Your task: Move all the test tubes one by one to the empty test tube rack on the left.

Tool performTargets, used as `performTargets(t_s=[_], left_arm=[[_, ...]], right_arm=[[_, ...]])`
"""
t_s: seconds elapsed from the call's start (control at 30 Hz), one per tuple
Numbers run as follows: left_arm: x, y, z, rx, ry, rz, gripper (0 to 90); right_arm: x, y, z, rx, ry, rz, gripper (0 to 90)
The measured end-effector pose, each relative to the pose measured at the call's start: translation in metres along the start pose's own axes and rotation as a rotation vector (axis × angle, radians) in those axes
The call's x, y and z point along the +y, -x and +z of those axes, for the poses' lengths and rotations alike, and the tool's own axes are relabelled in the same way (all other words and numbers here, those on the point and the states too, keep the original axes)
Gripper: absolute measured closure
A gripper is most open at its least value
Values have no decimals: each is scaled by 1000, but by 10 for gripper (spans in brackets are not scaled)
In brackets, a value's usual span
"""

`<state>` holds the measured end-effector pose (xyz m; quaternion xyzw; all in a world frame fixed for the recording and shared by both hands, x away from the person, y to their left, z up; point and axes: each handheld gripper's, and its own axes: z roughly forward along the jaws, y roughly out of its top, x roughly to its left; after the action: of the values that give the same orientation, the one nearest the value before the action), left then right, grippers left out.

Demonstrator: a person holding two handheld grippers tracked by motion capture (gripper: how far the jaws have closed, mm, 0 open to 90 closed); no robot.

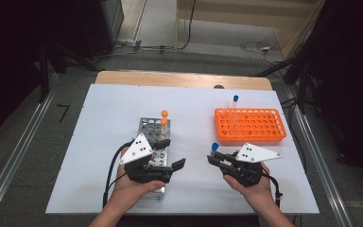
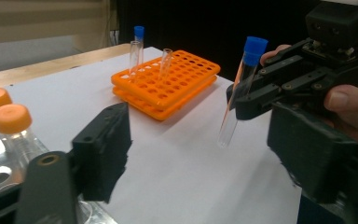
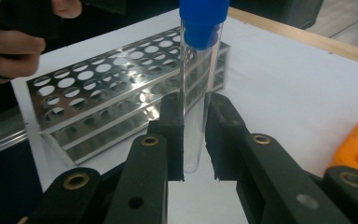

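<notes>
Right gripper (image 3: 195,140) clamped on clear, empty, upright tube (image 3: 196,93) w/ blue cap; left gripper (image 2: 205,158) apart.

In the right gripper view the blue cap (image 3: 204,21) of the test tube (image 3: 196,100) runs off the top edge. The metal rack (image 1: 155,137) lies partly hidden under the left gripper (image 1: 172,153), and beside that gripper an orange-capped tube (image 2: 15,133) is blurred, its base unseen.

Shiny perforated metal rack (image 3: 121,93); glossy orange plastic rack (image 2: 165,84); clear smooth tube (image 3: 198,93), probably plastic; matt white table cover (image 1: 113,109); matt black jaws.
</notes>
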<state>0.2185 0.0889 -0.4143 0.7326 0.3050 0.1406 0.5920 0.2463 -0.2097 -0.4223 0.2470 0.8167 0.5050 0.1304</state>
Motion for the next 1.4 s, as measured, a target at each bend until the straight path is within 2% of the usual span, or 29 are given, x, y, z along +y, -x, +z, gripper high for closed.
performTargets(t_s=[0.13,0.4,0.73,1.07,1.23,1.4], left_arm=[[0,4,3,-36,-5,11,336],[0,12,10,-100,-7,32,457],[1,18,16,-147,-4,52,596],[0,20,19,-160,-6,63,665],[0,21,18,-157,-2,81,741],[0,20,17,-155,4,77,756]], right_arm=[[2,-10,6,28,-7,-20,754],[3,-24,15,70,-23,-41,754],[5,-36,21,106,-33,-68,754],[6,-42,25,132,-41,-77,754],[6,-44,26,140,-44,-78,754],[6,-44,26,151,-41,-67,751]])
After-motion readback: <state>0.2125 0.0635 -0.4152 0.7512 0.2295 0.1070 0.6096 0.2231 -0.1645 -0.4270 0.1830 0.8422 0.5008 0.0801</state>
